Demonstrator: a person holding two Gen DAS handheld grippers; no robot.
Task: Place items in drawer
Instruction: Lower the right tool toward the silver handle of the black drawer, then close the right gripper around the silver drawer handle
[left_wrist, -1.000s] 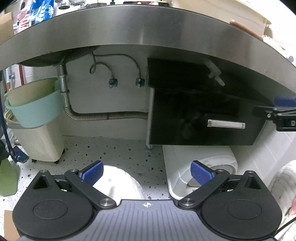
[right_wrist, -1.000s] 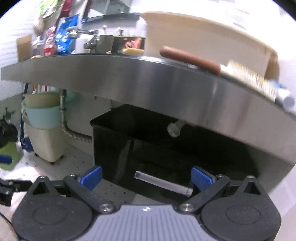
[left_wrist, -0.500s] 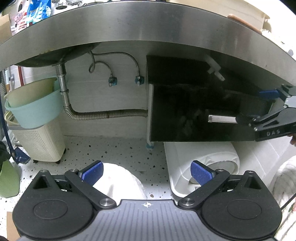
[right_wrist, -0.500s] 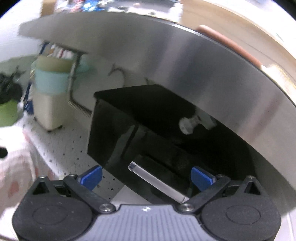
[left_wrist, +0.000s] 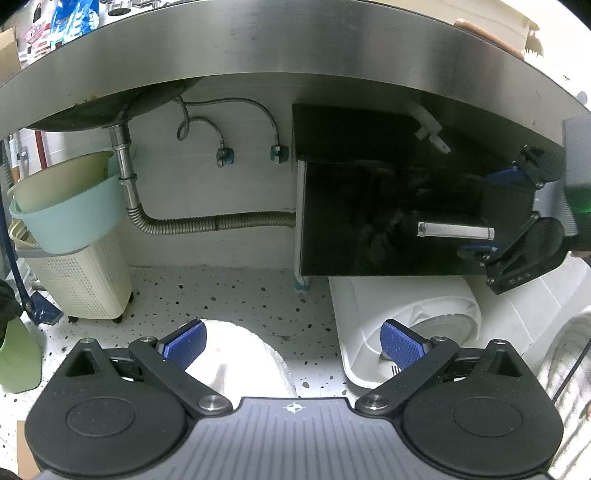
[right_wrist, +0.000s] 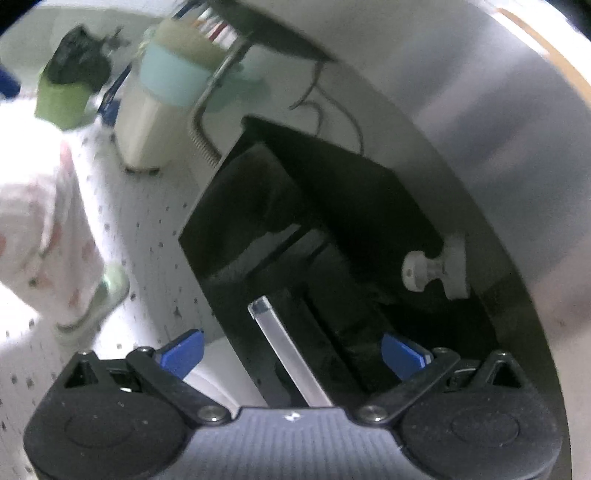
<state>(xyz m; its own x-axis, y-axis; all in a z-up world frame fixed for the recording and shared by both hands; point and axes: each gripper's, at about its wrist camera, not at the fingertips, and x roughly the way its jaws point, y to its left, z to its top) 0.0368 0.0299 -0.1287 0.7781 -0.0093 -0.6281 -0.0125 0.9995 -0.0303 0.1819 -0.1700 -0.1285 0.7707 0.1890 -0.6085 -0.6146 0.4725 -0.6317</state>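
Two claws, both spread and empty. My right claw (right_wrist: 291, 354) straddles the silver bar handle (right_wrist: 288, 354) of the glossy black drawer (left_wrist: 388, 221) under the steel worktop's (left_wrist: 295, 48) right edge, likely set to pull; left claw (left_wrist: 293, 345) waits low. Items unseen.

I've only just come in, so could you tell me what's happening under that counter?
A person is working at a black drawer under the steel counter. The right hand-held gripper is open, its jaws either side of the drawer's silver handle, not yet closed on it. The left hand-held gripper hangs open and empty above the speckled floor. The drawer looks shut.
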